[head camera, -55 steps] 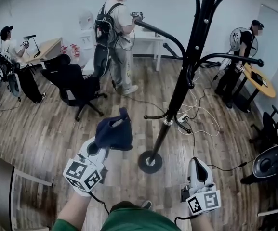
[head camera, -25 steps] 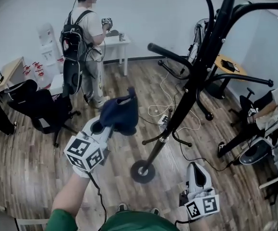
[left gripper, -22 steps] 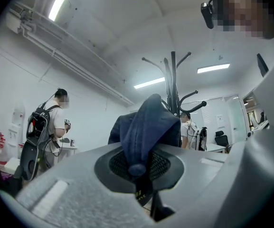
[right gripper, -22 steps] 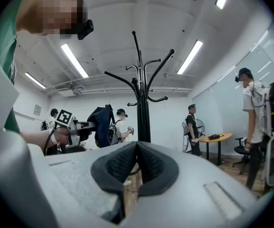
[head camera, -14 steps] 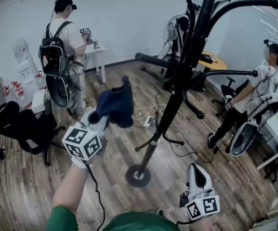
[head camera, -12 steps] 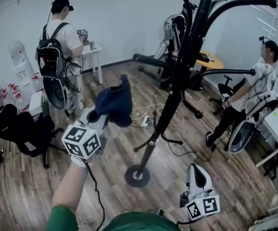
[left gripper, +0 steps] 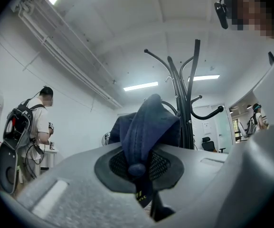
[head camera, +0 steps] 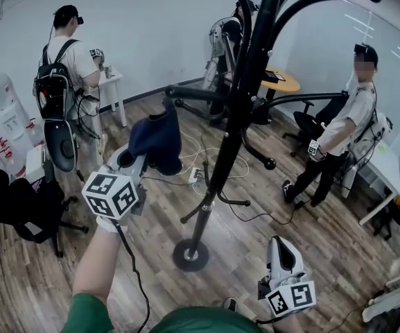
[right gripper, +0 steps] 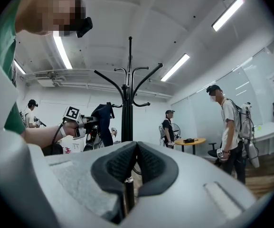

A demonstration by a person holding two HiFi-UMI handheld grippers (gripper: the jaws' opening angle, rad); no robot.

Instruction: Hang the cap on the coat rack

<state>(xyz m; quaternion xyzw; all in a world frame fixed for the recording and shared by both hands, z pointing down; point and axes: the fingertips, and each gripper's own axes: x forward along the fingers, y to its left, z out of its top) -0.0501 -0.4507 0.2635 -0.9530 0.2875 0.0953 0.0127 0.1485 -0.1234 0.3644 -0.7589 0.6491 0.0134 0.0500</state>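
Observation:
My left gripper (head camera: 134,164) is shut on a dark blue cap (head camera: 157,137) and holds it up beside the black coat rack (head camera: 238,109). The cap's top is just below and left of a lower rack arm (head camera: 193,93); whether they touch I cannot tell. In the left gripper view the cap (left gripper: 148,127) is pinched between the pads of the left gripper (left gripper: 139,167), with the rack (left gripper: 188,103) right behind it. My right gripper (head camera: 283,254) hangs low to the right of the rack's base (head camera: 189,254), its pads pressed together with nothing in them. The right gripper view shows that right gripper (right gripper: 136,163), the rack (right gripper: 127,103) and the cap (right gripper: 102,120).
A person with a backpack (head camera: 64,68) stands at the back left by a white table. Another person (head camera: 345,130) stands at the right near a round wooden table (head camera: 281,82). Cables and a power strip (head camera: 196,175) lie on the wood floor behind the rack. An office chair (head camera: 19,207) is at the left.
The left gripper has carried the cap up and closer to the rack's lower arm. The head view has swung, bringing the person at the right into view. The right gripper stays low.

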